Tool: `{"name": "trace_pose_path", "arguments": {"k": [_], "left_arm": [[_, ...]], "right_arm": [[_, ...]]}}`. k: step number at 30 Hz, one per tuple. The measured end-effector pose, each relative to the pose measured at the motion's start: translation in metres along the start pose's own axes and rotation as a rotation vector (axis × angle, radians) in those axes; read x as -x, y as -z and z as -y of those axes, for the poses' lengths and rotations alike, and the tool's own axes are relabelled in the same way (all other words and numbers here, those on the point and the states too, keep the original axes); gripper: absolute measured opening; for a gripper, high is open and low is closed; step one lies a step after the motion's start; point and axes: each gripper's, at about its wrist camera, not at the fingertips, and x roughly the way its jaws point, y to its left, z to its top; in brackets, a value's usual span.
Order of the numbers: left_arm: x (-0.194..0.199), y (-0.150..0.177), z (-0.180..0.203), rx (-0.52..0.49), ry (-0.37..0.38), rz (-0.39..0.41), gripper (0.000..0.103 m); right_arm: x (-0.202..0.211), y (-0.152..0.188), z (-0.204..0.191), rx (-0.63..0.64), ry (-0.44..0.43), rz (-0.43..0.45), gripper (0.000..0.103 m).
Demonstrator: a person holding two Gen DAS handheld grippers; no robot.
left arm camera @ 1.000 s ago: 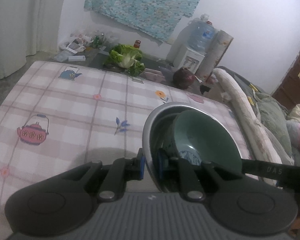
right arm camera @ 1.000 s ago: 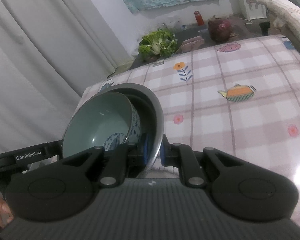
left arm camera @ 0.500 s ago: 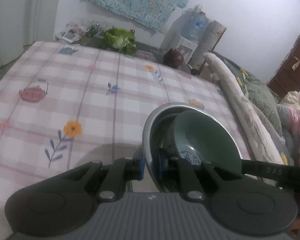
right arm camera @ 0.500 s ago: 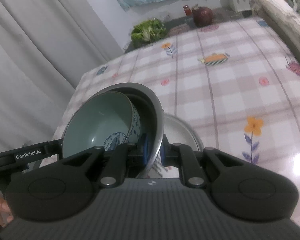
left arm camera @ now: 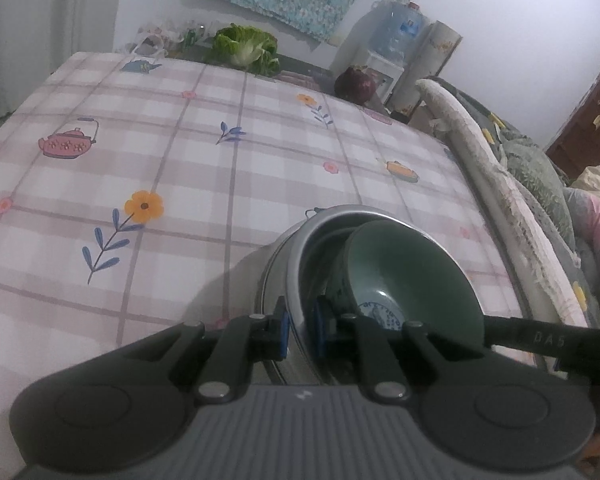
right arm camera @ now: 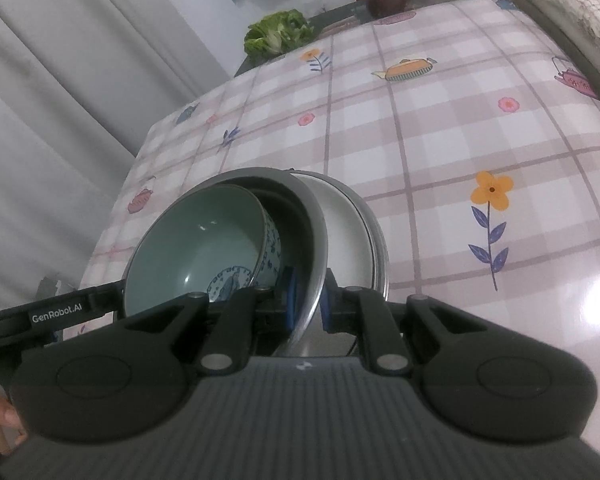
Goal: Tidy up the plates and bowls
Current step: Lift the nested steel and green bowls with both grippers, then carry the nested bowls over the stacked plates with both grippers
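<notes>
A steel bowl (left arm camera: 300,252) (right arm camera: 314,232) with a green ceramic bowl (left arm camera: 412,280) (right arm camera: 204,256) inside it hangs tilted just above the checked tablecloth (left arm camera: 180,160). My left gripper (left arm camera: 300,332) is shut on the steel rim at one side. My right gripper (right arm camera: 308,308) is shut on the rim at the opposite side. Each gripper's black arm shows in the other's view. Right under the steel bowl lies a white plate (right arm camera: 340,232) with a metal rim; whether the bowl touches it I cannot tell.
A green cabbage (left arm camera: 246,48) and a dark red round vegetable (left arm camera: 354,84) lie beyond the table's far edge, near a water dispenser (left arm camera: 384,64). Rolled bedding (left arm camera: 500,184) runs along the table's right side. Grey curtains (right arm camera: 60,80) hang on the left.
Both grippers have carried the stacked bowls back toward the near part of the table and lower. The white plate has come into the right wrist view under the steel bowl.
</notes>
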Motion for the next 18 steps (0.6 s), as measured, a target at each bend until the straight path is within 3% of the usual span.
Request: {"name": "trace_pose_path", "arguments": {"k": [18], "left_arm": [[-0.0064, 0.0066, 0.0003, -0.013, -0.018, -0.015, 0.013]], "right_arm": [[-0.0076, 0.0033, 0.0005, 0.020, 0.028, -0.007, 0.012]]}}
